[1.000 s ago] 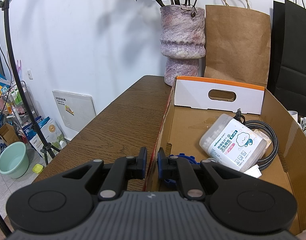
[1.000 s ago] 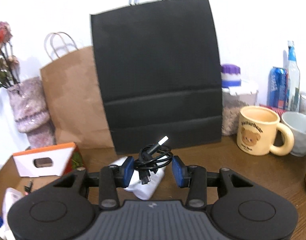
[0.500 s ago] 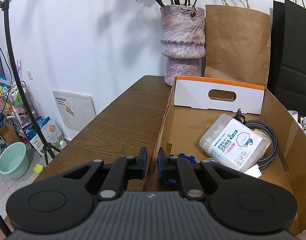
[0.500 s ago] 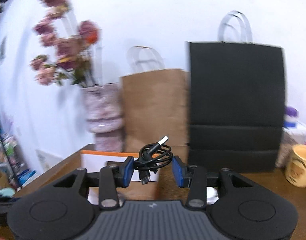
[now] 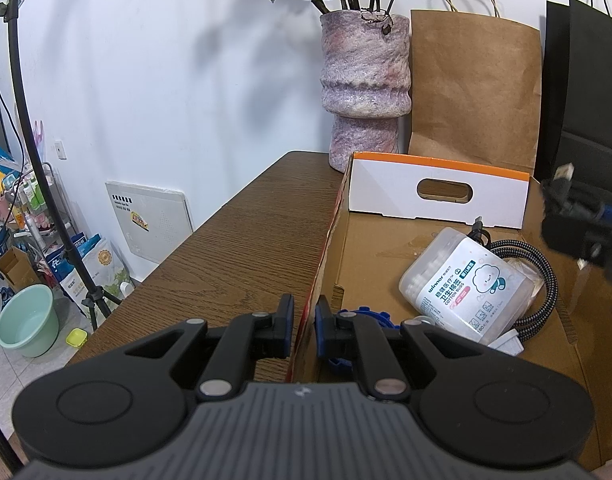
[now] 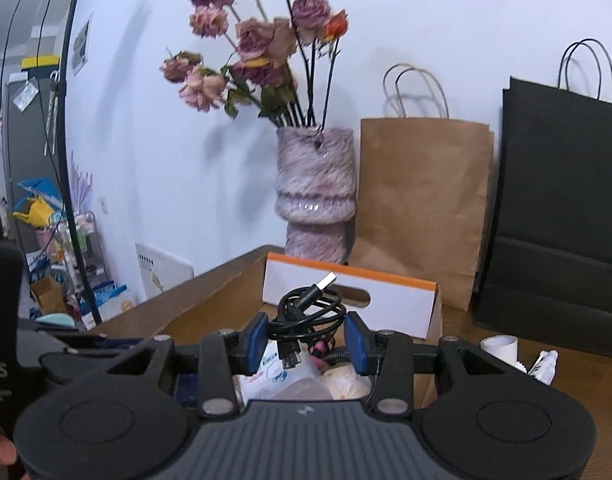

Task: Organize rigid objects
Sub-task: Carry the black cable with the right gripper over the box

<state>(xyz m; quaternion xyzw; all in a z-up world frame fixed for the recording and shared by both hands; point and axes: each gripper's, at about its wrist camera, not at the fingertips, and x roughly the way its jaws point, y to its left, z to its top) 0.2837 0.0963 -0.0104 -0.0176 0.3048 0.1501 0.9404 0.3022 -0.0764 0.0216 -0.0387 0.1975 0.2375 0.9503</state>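
Now your right gripper (image 6: 305,338) is pinching a coiled black USB cable (image 6: 310,311) above the cardboard box (image 5: 369,252), which is holding 1 cotton-bud tub (image 5: 471,290) and 1 braided cable (image 5: 543,280); your left gripper (image 5: 304,322) is clamping its side wall

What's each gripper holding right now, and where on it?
The right gripper pinches a coiled black USB cable across the sides of its coil. The left gripper clamps the cardboard box by its left wall.

Right gripper (image 6: 305,338) closed on a coiled black USB cable (image 6: 307,312), silver plug tilted up. Hovering above the open cardboard box (image 6: 349,294) on the wooden table (image 6: 585,364). Behind: vase (image 6: 314,192) of dried roses, brown paper bag (image 6: 423,208), black paper bag (image 6: 561,216).
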